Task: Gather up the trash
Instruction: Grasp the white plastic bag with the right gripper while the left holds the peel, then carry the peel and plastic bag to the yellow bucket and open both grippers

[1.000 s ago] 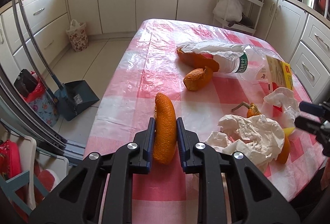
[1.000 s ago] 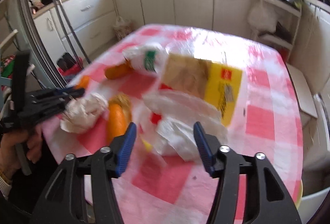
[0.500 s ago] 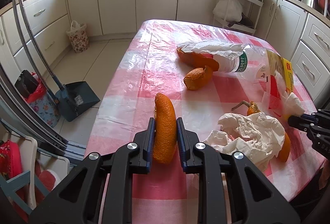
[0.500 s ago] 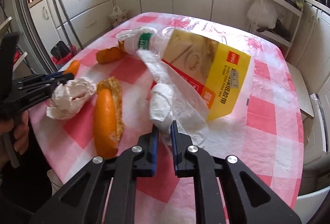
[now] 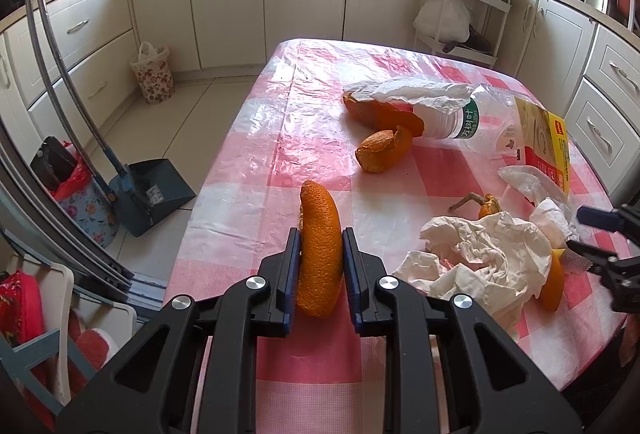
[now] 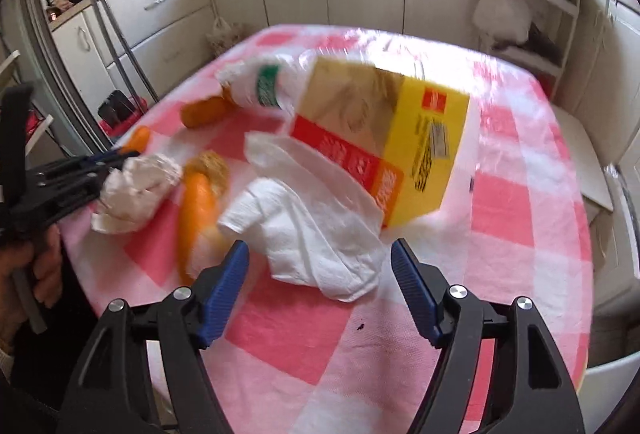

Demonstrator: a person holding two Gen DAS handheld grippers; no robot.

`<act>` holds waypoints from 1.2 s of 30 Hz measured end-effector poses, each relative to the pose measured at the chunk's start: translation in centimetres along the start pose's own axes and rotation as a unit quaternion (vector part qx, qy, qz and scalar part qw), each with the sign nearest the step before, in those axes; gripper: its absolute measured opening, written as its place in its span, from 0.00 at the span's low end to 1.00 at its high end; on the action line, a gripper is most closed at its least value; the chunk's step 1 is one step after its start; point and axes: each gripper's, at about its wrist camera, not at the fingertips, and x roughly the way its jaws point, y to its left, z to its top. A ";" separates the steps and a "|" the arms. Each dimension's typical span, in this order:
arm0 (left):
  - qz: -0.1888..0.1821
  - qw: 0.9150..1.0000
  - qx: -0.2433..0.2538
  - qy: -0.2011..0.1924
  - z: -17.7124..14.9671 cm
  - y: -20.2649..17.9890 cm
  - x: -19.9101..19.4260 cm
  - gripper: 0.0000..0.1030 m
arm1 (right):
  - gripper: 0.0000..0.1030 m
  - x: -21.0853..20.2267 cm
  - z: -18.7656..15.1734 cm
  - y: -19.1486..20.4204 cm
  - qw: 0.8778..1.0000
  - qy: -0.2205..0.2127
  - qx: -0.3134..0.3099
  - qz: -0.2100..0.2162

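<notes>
My left claw (image 5: 320, 262) stayed clamped on an orange peel (image 5: 319, 250) above the bench (image 5: 256, 138) edge — my right claw (image 6: 320, 266) had just opened wide, a tissue (image 6: 316, 234) lying loose on the bench between its jaws.

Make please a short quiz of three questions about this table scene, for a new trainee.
1. True or false: the left gripper is shut on an orange peel.
2. What lies between the open jaws of the right gripper? A) bottle B) white tissue C) dustpan
3. Fill in: the yellow box lies beside a clear plastic ____.

Key
1. True. Both pads press on the peel's sides.
2. B. The white tissue lies between the jaws, which have just been opening; the pads do not press on it.
3. Bottle; it lies on its side on the table, at the box's far left corner.
</notes>
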 end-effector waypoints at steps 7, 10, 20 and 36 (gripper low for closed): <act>-0.007 1.000 -0.007 0.000 -0.1 0.2 -0.2 0.19 | 0.09 -1.1 0.1 0.7 0.999 -0.018 -0.007 0.027; -0.011 1.000 -0.014 -0.007 -0.1 0.5 -0.4 0.19 | 0.09 -2.3 0.2 1.1 0.999 -0.038 -0.010 0.025; -0.024 0.998 -0.024 -0.060 -0.3 0.6 -3.3 0.16 | 0.09 -6.7 0.0 -0.1 0.995 -0.096 -0.001 -0.003; -0.152 0.979 0.061 -0.118 1.1 -12.9 -9.5 0.16 | 0.09 -12.0 -4.3 -7.4 0.987 -0.098 0.050 -0.114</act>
